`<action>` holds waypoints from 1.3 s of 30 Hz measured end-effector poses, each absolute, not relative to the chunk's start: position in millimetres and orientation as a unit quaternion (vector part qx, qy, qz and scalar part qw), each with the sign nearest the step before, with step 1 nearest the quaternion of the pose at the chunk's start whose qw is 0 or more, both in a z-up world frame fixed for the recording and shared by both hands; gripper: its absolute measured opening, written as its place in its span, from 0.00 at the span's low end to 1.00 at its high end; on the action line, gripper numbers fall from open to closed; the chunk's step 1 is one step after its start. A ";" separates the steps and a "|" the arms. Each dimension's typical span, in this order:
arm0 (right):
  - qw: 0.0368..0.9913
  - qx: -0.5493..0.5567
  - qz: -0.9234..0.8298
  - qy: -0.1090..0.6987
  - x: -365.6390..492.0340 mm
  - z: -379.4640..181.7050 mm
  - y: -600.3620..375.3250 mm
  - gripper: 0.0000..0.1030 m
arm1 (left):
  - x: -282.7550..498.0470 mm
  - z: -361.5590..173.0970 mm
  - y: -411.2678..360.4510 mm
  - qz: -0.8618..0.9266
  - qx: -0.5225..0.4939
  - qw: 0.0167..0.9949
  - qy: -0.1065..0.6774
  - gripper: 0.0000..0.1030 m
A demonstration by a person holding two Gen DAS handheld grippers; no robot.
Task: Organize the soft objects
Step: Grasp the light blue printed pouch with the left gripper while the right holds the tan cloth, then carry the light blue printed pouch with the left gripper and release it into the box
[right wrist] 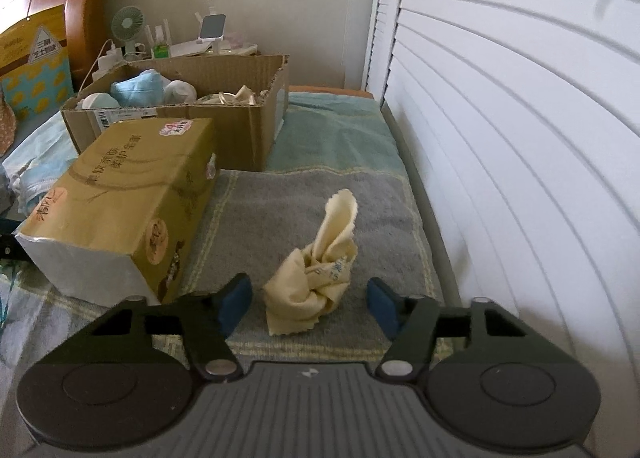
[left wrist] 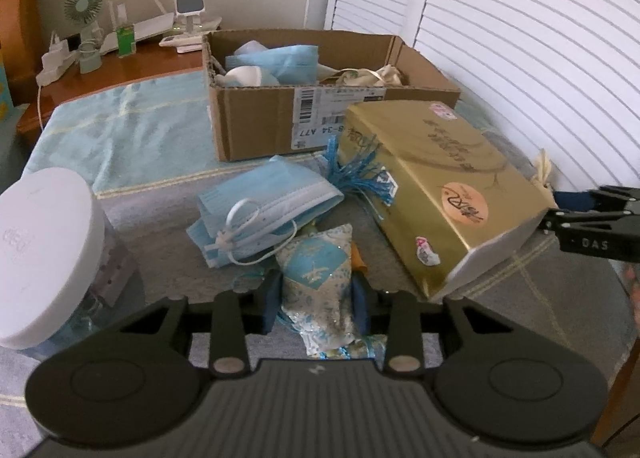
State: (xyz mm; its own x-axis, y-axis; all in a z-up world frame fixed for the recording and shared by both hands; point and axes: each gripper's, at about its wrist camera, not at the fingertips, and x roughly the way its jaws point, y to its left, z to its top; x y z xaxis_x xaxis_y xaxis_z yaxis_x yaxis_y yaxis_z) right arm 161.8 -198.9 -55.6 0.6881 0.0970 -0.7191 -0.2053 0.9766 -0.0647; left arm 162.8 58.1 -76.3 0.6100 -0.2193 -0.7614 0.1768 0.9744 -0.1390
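Note:
My left gripper (left wrist: 317,298) is shut on a small patterned blue and cream sachet (left wrist: 318,266) just above the grey towel. A bundle of blue face masks (left wrist: 260,213) lies just beyond it. My right gripper (right wrist: 310,302) is open, its jaws on either side of a knotted cream cloth (right wrist: 316,274) that lies on the grey towel without touching the pads. The cardboard box (left wrist: 260,125) behind holds masks and cream cloth items; it also shows in the right wrist view (right wrist: 240,125).
A gold tissue pack (left wrist: 436,193) lies between the two grippers, also in the right wrist view (right wrist: 120,209). A white-lidded jar (left wrist: 44,258) stands at the left. A blue tassel (left wrist: 360,173) lies by the pack. White louvred doors (right wrist: 520,137) run along the right. A nightstand (left wrist: 120,57) carries a fan and gadgets.

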 end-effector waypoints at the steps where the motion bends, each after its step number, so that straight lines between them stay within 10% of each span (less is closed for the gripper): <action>1: 0.916 -0.069 0.083 0.386 161.7 -55.1 -198.9 0.42 | 162.2 -75.5 58.6 -0.114 -0.025 0.896 0.428 0.32; 6: 0.917 -0.059 0.079 0.386 160.2 -48.5 -201.1 0.30 | 155.1 -65.1 59.7 -0.136 -0.016 0.891 0.434 0.30; 39: 0.937 -0.044 0.109 0.328 111.6 10.9 -207.1 0.29 | 231.1 78.3 47.0 -0.317 0.142 0.886 0.308 0.29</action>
